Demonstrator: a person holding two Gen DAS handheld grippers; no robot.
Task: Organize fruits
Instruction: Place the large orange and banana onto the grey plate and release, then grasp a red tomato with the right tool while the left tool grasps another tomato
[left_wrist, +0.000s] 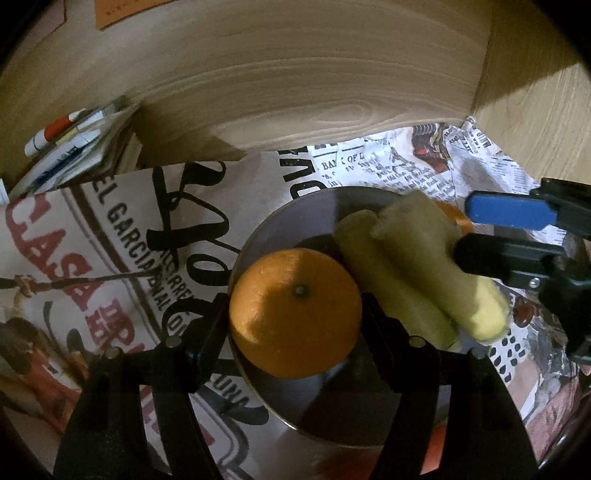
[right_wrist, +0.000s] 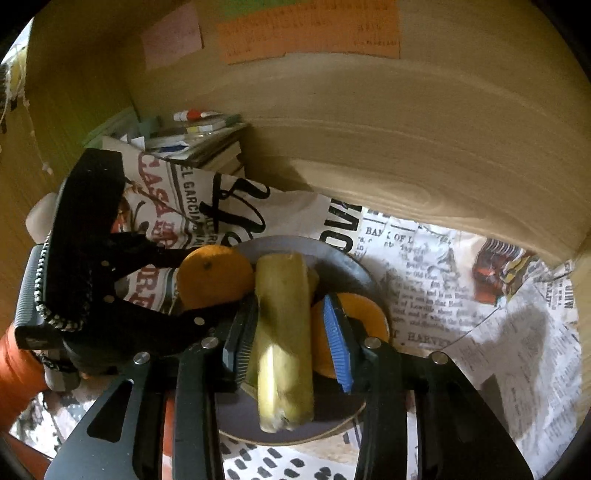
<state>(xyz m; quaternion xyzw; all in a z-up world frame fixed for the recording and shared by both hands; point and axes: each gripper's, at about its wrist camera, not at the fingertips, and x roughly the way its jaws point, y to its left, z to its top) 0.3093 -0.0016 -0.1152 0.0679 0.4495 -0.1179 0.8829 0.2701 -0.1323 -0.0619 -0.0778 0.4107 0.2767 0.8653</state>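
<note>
Orange in colour and round, a whole citrus fruit (left_wrist: 295, 314) is seen between the two black fingers of the left claw (left_wrist: 293, 314), with its stem dimple turned upward. The fingers are pressed against its two sides, so the left claw is clamped on the orange, which rests on the near-left part of a round grey plate (left_wrist: 291, 218). Just beside the orange on the same plate, a pair of pale yellow-green bananas (left_wrist: 410, 273) is laid lengthwise.

From the right wrist camera, the right claw (right_wrist: 291, 339) is seen closed narrowly around the bananas (right_wrist: 284, 332): the ribbed blue pad (right_wrist: 338, 345) is set against their right side and the dark ribbed pad (right_wrist: 242, 341) against their left side. The jaws are held close together on the fruit. A second orange fruit (right_wrist: 365, 314) is partly hidden behind the blue pad, on the right part of the plate (right_wrist: 343, 266). The first orange (right_wrist: 214, 277) is seen at the plate's left edge, with the left claw (right_wrist: 207, 288) reaching to it from the left.

The plate is set on newspaper-printed paper (left_wrist: 388, 170) spread over the desk, against a curved pale wooden wall (left_wrist: 295, 92). A stack of books and papers (left_wrist: 74, 155) with a white and orange marker (left_wrist: 55, 131) on top is seen in the far left corner.
</note>
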